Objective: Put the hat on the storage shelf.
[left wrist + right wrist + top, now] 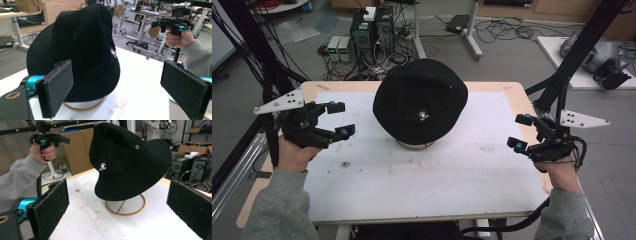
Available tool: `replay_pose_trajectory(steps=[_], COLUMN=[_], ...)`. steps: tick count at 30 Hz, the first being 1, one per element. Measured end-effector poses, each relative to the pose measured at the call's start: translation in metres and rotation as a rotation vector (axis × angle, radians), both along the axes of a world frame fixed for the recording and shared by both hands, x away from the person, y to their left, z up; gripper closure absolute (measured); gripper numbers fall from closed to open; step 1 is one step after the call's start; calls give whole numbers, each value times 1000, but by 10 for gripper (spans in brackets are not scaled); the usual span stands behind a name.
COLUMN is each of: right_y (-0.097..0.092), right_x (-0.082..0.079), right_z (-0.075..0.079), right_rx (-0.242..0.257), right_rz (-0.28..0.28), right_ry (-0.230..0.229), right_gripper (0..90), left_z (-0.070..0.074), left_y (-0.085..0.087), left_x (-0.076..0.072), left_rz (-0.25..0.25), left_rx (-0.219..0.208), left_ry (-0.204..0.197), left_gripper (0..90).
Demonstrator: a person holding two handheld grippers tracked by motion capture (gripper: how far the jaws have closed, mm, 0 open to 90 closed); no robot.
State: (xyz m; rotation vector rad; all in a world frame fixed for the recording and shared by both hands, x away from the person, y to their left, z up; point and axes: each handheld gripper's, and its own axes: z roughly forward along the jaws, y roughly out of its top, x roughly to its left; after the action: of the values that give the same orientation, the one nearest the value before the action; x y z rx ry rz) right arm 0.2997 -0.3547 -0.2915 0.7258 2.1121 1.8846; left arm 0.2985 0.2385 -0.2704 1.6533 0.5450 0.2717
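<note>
Between the two tools sits a black bucket hat (420, 100), perched on a thin wire stand (125, 207) at the middle of the white counter (437, 185). Left tool (339, 120) hovers off the hat's left side, jaws spread wide, nothing held. Right tool (520, 131) mirrors it off the hat's right side — also released, jaws apart, empty. Both well clear of the brim, neither touching.

Step in hand looks like the approach for a two-sided lift of the hat off the stand. To do it well:
- bring each tool straight ahead toward the brim, level with its lower edge, so one jaw goes under the brim and one over it
- pinch soft fabric only — keep the jaws above the wire ring under the hat, which the left tool's view shows peeking out below the brim
- close both sides at about the same time, opposite each other, so the hat does not twist or slide on the stand
- lift straight up until the crown clears the stand's top; a sideways pull would likely tip the light stand

Small white logo (102, 166) faces the right tool — handy orientation check.
</note>
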Motion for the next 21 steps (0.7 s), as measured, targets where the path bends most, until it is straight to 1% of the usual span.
replay_pose_trajectory(steps=[2,4,6,7,10,12,13,15,16,17,19,21], right_y=[1,2,2,2,1,-1,-2,-5,-7,-8,-10,-10], right_x=[0,0,-1,-1,-2,-3,-2,-1,-1,0,0,1], right_z=[1,1,2,2,4,5,5,5,5,5,4,4], right_rx=[-6,-10,-7,-6,1,8,9,13,17,22,19,17], right_rz=[-5,-8,-7,-9,-16,-24,-32,-50,-55,-62,-73,-87], right_ry=[-5,-11,-9,-16,-22,-25,-30,-26,-27,-28,-25,-28], right_gripper=[33,33,33,33,33,33,33,33,33,33,33,33], left_z=[-3,-5,-8,-9,-13,-14,-14,-15,-17,-18,-23,-27], left_y=[2,5,8,9,15,17,18,18,18,19,21,24], left_x=[-6,-10,-15,-18,-24,-27,-28,-28,-29,-30,-31,-32], left_rz=[15,22,36,43,67,82,90,125,129,131,154,172], left_rx=[-2,-12,-10,-13,-40,-60,-54,-12,-2,1,15,14], left_ry=[-9,-9,-12,-12,-19,-35,-39,-35,-32,-31,-26,-12], left_gripper=[111,111,111,112,111,113,113,113,113,113,113,113])
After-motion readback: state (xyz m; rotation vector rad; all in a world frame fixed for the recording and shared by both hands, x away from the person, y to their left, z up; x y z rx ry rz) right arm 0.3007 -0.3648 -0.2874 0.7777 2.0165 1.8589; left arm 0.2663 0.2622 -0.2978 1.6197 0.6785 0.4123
